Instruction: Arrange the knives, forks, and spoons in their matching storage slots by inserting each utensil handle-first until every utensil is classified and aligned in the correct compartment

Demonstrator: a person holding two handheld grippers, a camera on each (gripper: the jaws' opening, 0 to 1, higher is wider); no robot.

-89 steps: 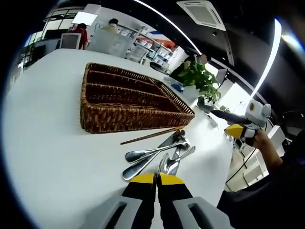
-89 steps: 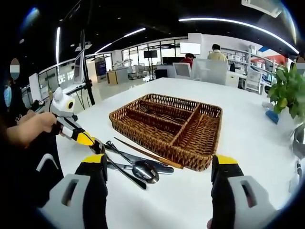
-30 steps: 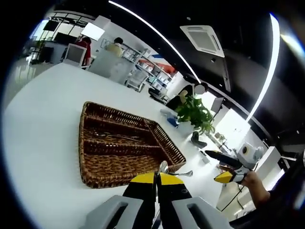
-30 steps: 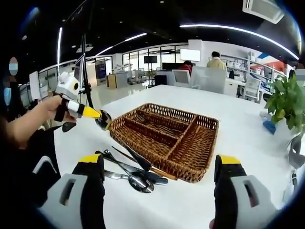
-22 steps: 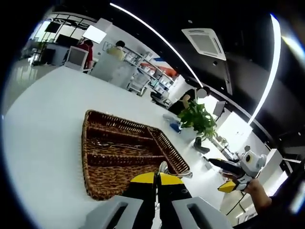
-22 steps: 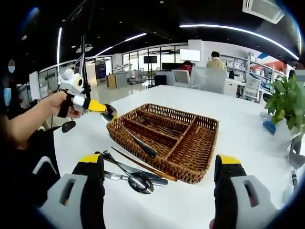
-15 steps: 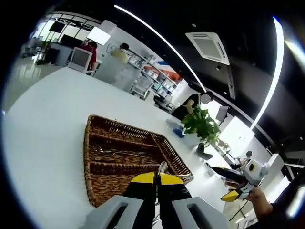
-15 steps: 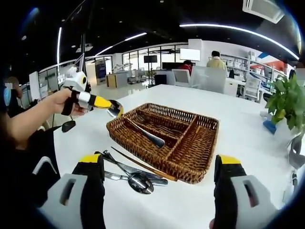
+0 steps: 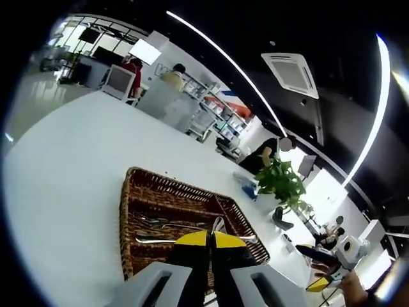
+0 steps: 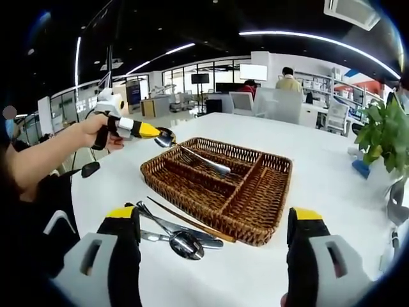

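Note:
A brown wicker basket [image 10: 250,234] with long slots stands on the white table [image 10: 332,166]. In the right gripper view, a hand holds my left gripper [image 10: 157,133] above the basket's far left corner, shut on a spoon [image 10: 206,162] whose handle slants down over a far slot. The left gripper view has my left gripper [image 9: 209,236] shut on the spoon [image 9: 219,225] above the basket [image 9: 125,211], with forks [image 9: 152,222] lying in a slot. My right gripper [image 10: 216,219] stands open and holds nothing, near the basket's front; from the left gripper view it is my right gripper [image 9: 315,268] at the lower right.
Loose spoons and a knife [image 10: 180,238] lie on the table before the basket, with a brown chopstick [image 10: 192,221] beside them. A potted plant [image 10: 387,131] stands at the table's right edge. Desks and people are far behind.
My left gripper has lifted the spoon off the pile and carried it up and over the basket, handle now over a far slot. My right gripper has stayed in place, open.

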